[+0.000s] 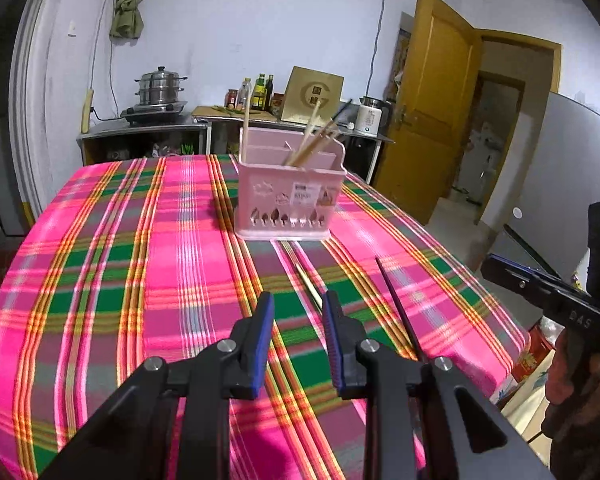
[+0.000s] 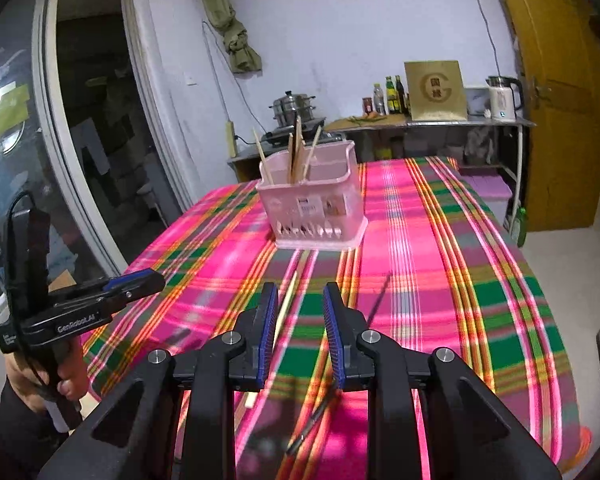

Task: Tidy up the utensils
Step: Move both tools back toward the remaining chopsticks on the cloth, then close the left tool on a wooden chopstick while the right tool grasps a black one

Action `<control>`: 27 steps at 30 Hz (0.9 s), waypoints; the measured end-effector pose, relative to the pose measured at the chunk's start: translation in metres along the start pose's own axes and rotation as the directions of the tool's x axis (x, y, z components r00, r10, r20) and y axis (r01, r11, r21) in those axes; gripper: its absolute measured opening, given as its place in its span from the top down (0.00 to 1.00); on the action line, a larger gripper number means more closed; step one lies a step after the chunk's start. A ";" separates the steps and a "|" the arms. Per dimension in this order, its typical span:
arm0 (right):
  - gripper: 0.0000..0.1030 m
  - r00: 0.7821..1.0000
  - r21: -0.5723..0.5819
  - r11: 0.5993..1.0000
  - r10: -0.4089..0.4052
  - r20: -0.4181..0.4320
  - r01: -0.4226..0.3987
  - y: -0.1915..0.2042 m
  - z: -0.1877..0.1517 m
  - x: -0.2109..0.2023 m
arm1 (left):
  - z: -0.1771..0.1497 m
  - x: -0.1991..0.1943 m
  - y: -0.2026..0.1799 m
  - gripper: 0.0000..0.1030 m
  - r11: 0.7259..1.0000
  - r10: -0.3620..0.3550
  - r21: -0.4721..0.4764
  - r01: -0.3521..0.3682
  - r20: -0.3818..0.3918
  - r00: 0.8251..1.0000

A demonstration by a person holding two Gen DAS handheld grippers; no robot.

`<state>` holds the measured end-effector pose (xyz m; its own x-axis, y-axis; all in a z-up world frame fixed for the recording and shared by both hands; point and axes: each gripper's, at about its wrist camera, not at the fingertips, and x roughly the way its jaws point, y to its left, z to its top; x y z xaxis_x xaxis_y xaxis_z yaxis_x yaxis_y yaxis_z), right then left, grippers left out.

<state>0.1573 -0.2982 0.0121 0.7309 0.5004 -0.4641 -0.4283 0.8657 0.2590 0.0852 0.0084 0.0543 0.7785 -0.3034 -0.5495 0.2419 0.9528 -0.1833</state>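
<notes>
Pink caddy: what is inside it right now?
The pink caddy holds several wooden chopsticks standing tilted, plus one dark one visible from the left wrist. Inner dividers show. The frosted walls hide the bottom, so anything lying low cannot be seen.

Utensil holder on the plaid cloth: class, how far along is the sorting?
Done: several chopsticks stand in the pink holder. In hand: nothing; the left gripper and right gripper are open. Left: a light chopstick and a dark chopstick lie on the cloth.
</notes>
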 end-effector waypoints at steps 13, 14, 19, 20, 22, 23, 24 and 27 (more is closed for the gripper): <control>0.77 0.998 0.032 0.999 -0.035 -0.049 0.037 -0.011 -0.017 0.009 | -0.019 0.021 -0.008 0.75 1.000 -0.011 -0.002 0.011 -0.067 0.998; 0.77 0.998 0.034 0.999 -0.039 -0.053 0.041 -0.012 -0.018 0.011 | -0.019 0.024 -0.008 0.75 1.000 -0.010 -0.003 0.010 -0.074 0.997; 0.77 0.995 0.053 0.996 -0.065 -0.080 0.069 -0.023 -0.019 0.023 | -0.014 0.042 -0.011 0.75 1.000 0.016 0.003 -0.015 -0.098 0.995; 0.77 0.994 0.055 0.996 -0.070 -0.086 0.075 -0.026 -0.018 0.026 | -0.012 0.046 -0.012 0.75 1.000 0.020 0.004 -0.020 -0.103 0.995; 0.77 0.992 0.057 0.994 -0.085 -0.096 0.090 -0.029 -0.018 0.031 | -0.009 0.054 -0.012 0.75 1.000 0.028 0.006 -0.027 -0.111 0.993; 0.77 0.991 0.058 0.994 -0.089 -0.101 0.096 -0.030 -0.018 0.033 | -0.007 0.058 -0.014 0.75 0.999 0.034 0.009 -0.034 -0.115 0.993; 0.77 0.990 0.059 0.993 -0.094 -0.107 0.101 -0.032 -0.017 0.036 | -0.005 0.062 -0.015 0.75 0.999 0.039 0.012 -0.038 -0.118 0.992; 0.77 0.986 0.060 0.991 -0.113 -0.126 0.121 -0.036 -0.014 0.045 | 0.000 0.074 -0.017 0.75 0.999 0.042 0.016 -0.040 -0.135 0.990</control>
<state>0.1988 -0.3073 -0.0298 0.7014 0.3946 -0.5936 -0.3043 0.9188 0.2512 0.1388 -0.0307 0.0167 0.7027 -0.2616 -0.6617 0.2197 0.9643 -0.1479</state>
